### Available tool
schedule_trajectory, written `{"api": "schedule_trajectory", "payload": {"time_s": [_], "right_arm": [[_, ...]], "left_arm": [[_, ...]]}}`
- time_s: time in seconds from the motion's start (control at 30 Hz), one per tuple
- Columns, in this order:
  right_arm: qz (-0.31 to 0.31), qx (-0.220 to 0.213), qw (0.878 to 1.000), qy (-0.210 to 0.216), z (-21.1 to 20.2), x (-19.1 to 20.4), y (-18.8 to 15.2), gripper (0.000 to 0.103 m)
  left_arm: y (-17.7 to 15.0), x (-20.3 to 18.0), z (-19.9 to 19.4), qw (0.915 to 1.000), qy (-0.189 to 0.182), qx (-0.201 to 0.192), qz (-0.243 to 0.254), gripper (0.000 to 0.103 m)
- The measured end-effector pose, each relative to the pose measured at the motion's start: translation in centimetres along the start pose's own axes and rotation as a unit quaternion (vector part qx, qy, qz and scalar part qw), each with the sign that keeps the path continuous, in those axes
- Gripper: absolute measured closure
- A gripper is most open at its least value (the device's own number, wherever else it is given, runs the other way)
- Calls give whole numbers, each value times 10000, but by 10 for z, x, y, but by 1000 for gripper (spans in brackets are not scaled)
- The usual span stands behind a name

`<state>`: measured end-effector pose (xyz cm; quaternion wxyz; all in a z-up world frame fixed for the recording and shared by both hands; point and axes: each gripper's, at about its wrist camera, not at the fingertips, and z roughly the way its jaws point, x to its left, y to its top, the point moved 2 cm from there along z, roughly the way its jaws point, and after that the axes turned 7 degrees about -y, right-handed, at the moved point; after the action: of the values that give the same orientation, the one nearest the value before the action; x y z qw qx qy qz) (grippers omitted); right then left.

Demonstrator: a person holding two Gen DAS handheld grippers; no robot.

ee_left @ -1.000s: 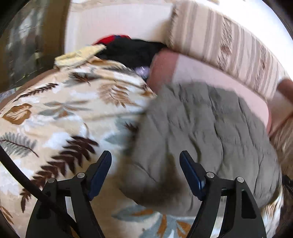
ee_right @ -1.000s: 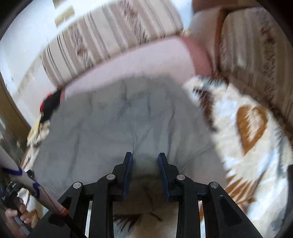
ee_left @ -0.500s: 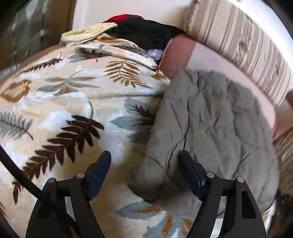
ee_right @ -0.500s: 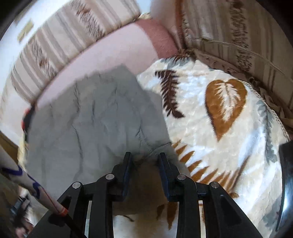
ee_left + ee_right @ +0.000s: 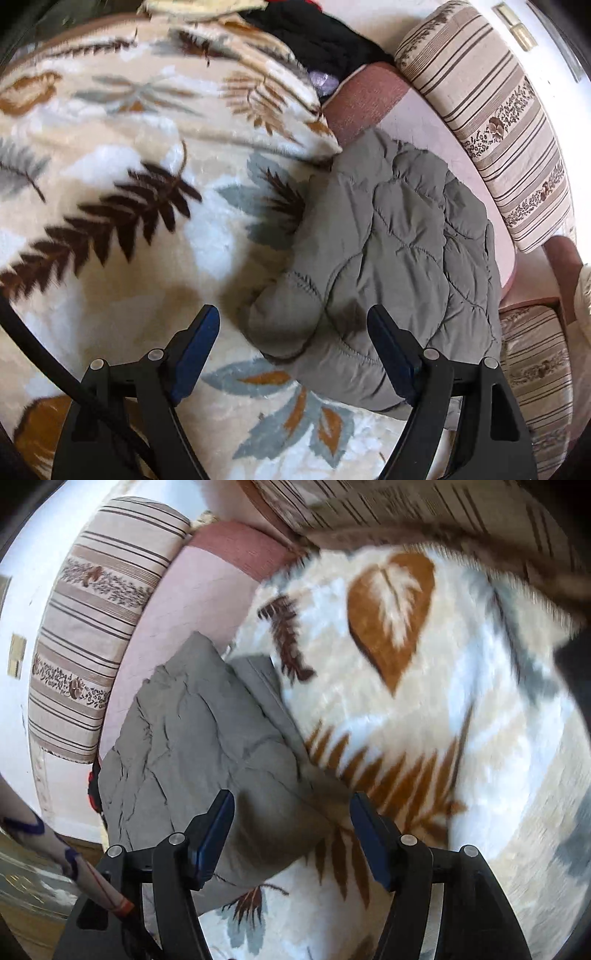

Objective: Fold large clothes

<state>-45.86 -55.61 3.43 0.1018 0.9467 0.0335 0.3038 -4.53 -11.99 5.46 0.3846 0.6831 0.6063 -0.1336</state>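
Right wrist: right gripper (image 5: 291,829) fingers just spread, releasing grey jacket (image 5: 207,738); left released

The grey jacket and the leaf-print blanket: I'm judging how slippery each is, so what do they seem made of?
Grey jacket: likely padded synthetic shell, matte, with stitched quilting and puffy creases. Leaf-print blanket: seemingly plush fleece, with soft fuzzy pile.

Grey quilted padded jacket (image 5: 399,236) lay folded on cream leaf-patterned fleece blanket (image 5: 122,206), centre-right of frame; striped beige sofa cushion (image 5: 498,122) behind it, upper right.
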Motion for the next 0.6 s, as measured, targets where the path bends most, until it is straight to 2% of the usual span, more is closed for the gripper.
{"api": "schedule_trajectory", "payload": {"time_s": [0.17, 0.37, 0.6], "right_arm": [[235, 173, 9991, 312, 11, -1, -11, 29], [524, 259, 9970, 503, 24, -5, -19, 25], [502, 137, 9976, 467, 26, -7, -17, 19]], "left_arm": [[-4, 6, 12, 9991, -257, 248, -245, 22], [-4, 13, 17, 9970, -481, 308, -527, 22], [-4, 16, 20, 9962, -563, 244, -621, 20]]}}
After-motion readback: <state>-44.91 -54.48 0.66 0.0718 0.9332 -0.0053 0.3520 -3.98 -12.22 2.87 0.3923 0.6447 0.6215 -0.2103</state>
